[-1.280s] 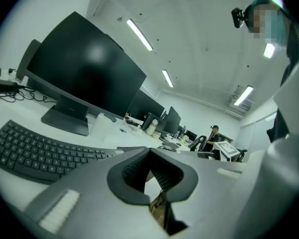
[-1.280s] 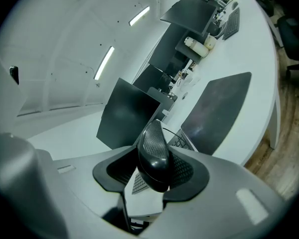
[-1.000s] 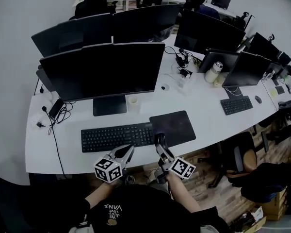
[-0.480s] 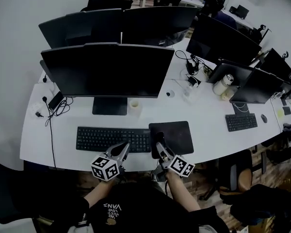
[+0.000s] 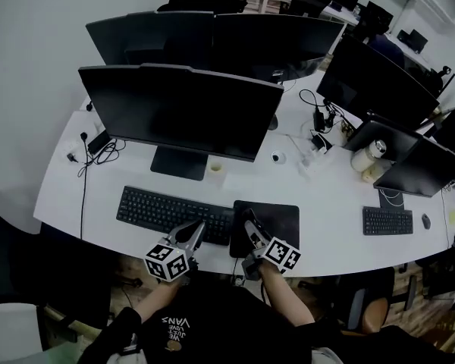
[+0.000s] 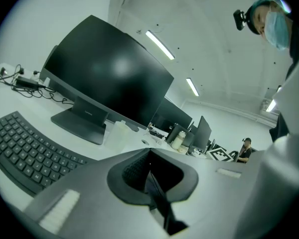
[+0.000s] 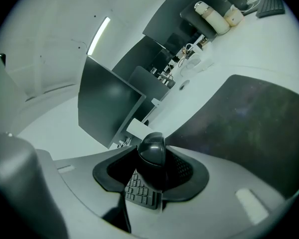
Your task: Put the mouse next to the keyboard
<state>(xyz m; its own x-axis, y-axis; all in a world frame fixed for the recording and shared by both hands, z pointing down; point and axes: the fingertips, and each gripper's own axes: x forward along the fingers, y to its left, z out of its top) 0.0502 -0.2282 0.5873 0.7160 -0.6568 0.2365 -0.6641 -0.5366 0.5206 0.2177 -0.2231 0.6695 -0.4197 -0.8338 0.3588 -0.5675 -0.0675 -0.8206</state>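
Mouse (image 7: 151, 152) clamped in right tongs (image 5: 249, 227), tilted forward over mousepad (image 5: 282, 217); left tongs (image 5: 199, 229) seemingly closed.

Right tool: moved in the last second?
Yes. The right tool, gripping the mouse, has crept forward over the mouse pad, away from the desk edge.

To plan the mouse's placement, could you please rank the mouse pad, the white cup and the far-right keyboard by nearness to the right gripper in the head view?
1. Mouse pad: directly under the right gripper.
2. White cup: behind it, beside the monitor stand.
3. Far-right keyboard: well off to the right.
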